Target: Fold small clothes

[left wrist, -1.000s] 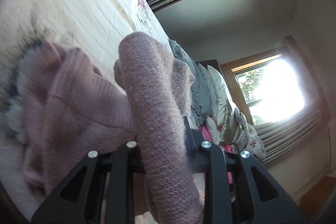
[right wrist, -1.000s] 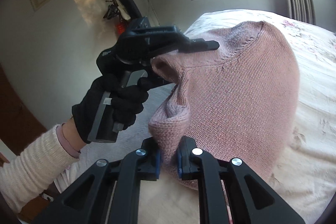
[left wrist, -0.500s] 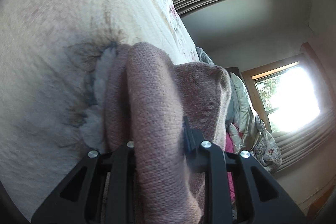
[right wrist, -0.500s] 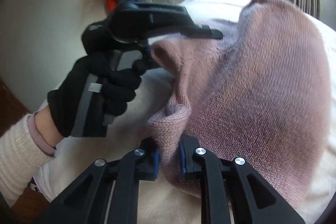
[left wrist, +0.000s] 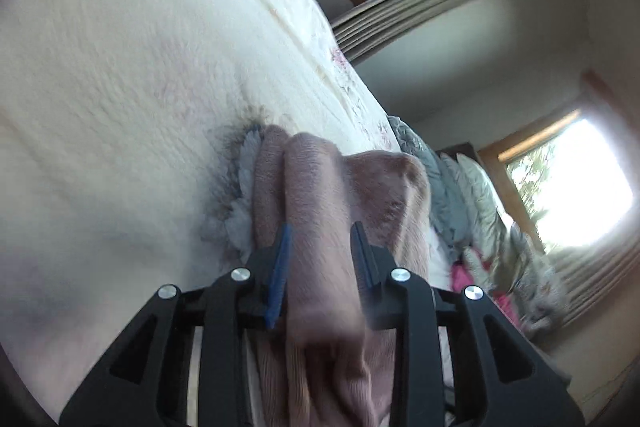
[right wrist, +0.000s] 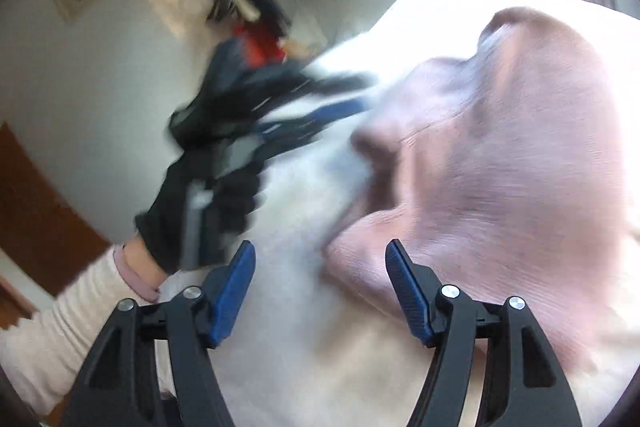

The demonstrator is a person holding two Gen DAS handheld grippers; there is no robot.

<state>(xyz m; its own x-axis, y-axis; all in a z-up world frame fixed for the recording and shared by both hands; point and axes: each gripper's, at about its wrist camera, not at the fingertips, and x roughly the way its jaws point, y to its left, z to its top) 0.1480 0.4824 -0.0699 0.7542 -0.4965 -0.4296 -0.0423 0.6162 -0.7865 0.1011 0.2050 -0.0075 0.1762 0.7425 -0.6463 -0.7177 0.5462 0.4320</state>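
— How did the right gripper [right wrist: 320, 291] stand?
— Its fingers [right wrist: 234, 285] were spread wide, holding nothing.
— And the left gripper [left wrist: 320, 259]?
— Fingers [left wrist: 279, 277] parted around a fold of the pink sweater [left wrist: 320, 195], which lay on the bed [left wrist: 120, 67].

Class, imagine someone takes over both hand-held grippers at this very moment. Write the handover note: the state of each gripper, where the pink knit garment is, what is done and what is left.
Right hand-held gripper: open, holding nothing, just beside the garment's near edge.
Left hand-held gripper: jaws apart, a fold of the pink knit garment lying between them unclamped; blurred in the right view.
Garment: bunched on the cream bedspread, grey fur trim at one edge.
Done: garment laid doubled over on the bed, both grips let go.
Left: flatten it, finish the fold, then probably the other clothes piled farther along the bed.
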